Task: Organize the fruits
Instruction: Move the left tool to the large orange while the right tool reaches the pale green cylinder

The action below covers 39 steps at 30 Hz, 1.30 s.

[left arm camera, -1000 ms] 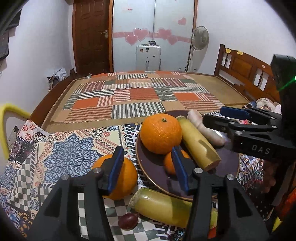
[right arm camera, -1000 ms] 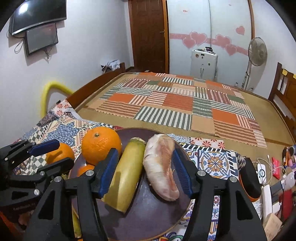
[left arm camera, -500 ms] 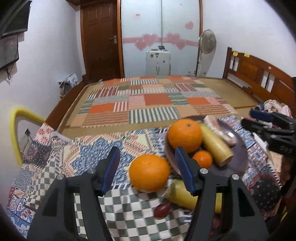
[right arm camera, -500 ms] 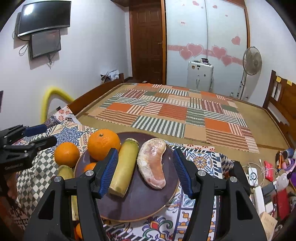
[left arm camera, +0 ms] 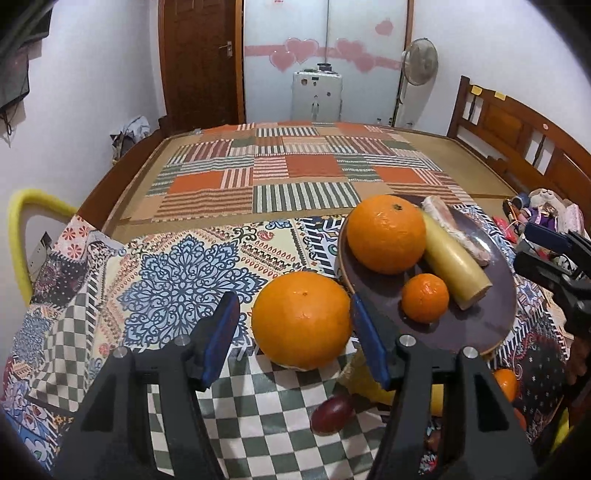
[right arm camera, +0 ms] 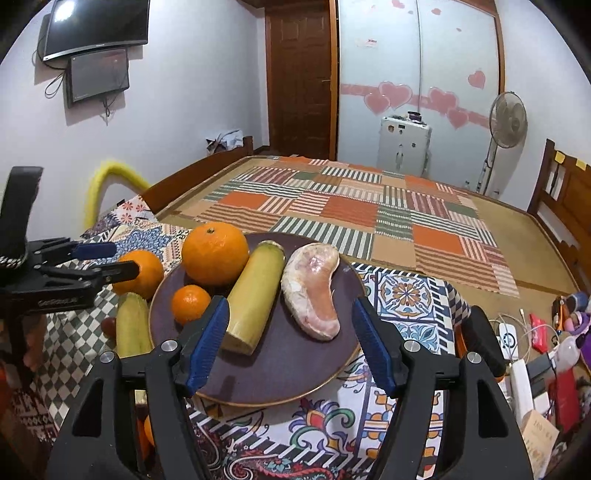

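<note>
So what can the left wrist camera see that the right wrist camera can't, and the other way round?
Only the left wrist view shows the dark red fruit whole on the checked cloth. Only the right wrist view shows the wall screens and the full pink peeled segment. Both show the plate with its big orange, small orange and yellow stalk, plus the loose orange.

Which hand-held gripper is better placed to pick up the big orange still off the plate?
Left. The left hand-held gripper already brackets the big orange; the right hand-held gripper, jaws opening, faces the plate.
</note>
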Each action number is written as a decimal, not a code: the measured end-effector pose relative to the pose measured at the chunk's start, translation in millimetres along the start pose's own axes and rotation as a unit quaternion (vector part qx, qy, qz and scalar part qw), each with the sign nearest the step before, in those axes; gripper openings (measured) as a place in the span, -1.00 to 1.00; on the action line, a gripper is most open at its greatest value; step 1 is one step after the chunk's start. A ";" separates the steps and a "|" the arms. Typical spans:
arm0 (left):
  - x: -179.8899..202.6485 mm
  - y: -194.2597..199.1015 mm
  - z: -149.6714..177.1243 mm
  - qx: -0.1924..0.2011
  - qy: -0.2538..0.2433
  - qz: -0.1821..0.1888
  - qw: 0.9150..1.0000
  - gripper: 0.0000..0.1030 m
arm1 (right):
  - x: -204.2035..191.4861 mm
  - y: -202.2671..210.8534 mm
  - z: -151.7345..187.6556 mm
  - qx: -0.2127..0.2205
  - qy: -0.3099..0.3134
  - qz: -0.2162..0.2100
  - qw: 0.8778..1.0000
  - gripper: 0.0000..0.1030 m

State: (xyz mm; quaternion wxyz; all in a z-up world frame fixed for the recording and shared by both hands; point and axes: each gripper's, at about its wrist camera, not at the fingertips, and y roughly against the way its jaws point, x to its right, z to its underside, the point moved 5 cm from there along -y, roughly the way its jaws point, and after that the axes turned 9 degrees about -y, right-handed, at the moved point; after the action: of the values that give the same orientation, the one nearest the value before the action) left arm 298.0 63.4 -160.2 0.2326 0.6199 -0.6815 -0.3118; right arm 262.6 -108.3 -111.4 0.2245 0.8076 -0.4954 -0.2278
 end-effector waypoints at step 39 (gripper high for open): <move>-10.7 77.7 78.5 -0.004 -0.028 0.038 0.999 0.16 | -94.3 -12.9 44.5 -0.108 0.075 -0.119 0.984 -0.43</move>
State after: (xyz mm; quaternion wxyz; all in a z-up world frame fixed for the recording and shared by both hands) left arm 189.8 87.6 -158.8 0.2275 0.5837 -0.7096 -0.3225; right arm 207.1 -24.1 -140.7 0.3180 0.8468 -0.3499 -0.2437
